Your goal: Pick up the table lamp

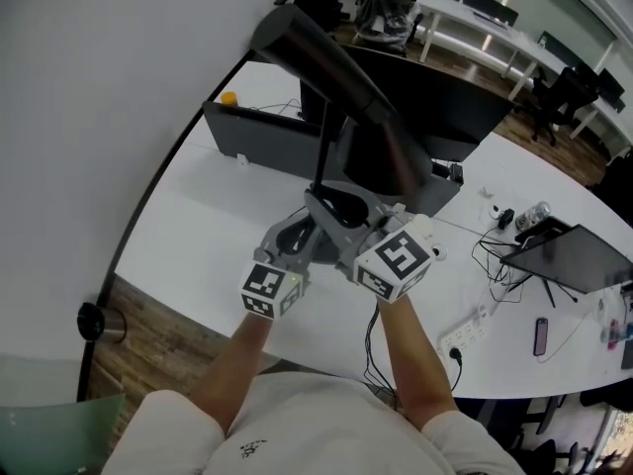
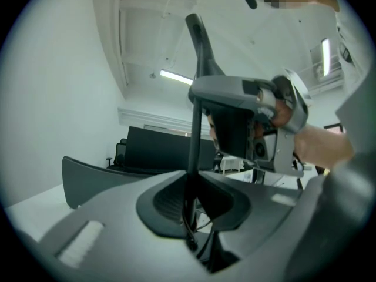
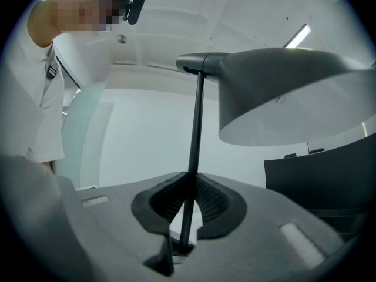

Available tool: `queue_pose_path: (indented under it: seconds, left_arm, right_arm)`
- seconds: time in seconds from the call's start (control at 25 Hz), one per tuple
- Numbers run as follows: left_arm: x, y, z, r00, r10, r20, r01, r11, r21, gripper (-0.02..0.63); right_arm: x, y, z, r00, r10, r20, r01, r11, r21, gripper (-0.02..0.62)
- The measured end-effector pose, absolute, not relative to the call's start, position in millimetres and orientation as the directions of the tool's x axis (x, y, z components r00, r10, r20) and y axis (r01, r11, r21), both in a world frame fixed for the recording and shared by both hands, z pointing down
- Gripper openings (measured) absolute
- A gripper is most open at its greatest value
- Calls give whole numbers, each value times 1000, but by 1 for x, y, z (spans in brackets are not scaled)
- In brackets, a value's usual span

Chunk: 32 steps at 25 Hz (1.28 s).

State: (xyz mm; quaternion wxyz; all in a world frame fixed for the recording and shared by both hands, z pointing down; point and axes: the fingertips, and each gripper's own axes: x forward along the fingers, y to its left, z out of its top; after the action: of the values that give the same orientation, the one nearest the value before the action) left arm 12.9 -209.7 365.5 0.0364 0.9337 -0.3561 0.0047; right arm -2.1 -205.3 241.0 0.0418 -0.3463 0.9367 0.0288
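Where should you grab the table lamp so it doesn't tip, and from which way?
Grab the thin stem, low down under the wide shade, coming in level from the side. It is straight, upright and narrow enough for jaws to close across, while the shade is too broad. Both the left gripper and the right gripper are shut on it there.

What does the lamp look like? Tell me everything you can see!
The lamp is dark grey and looks like matte metal. It has a thin, straight stem standing upright, and a cone-shaped shade on a short arm at the top, opening downward. The left gripper and right gripper both pinch the stem low down between their fingers. Its base is hidden beneath them. It is above the white table.
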Motion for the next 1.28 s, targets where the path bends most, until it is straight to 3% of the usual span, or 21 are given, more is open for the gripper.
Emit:
queue_pose_path:
  seconds: [1.28]
  left_arm:
    - [15,-224,316,751,-660,-23,-659,-752,36,48]
  right_arm:
    - [2,-220,194,-774,-623,-115,-628,778,10,43]
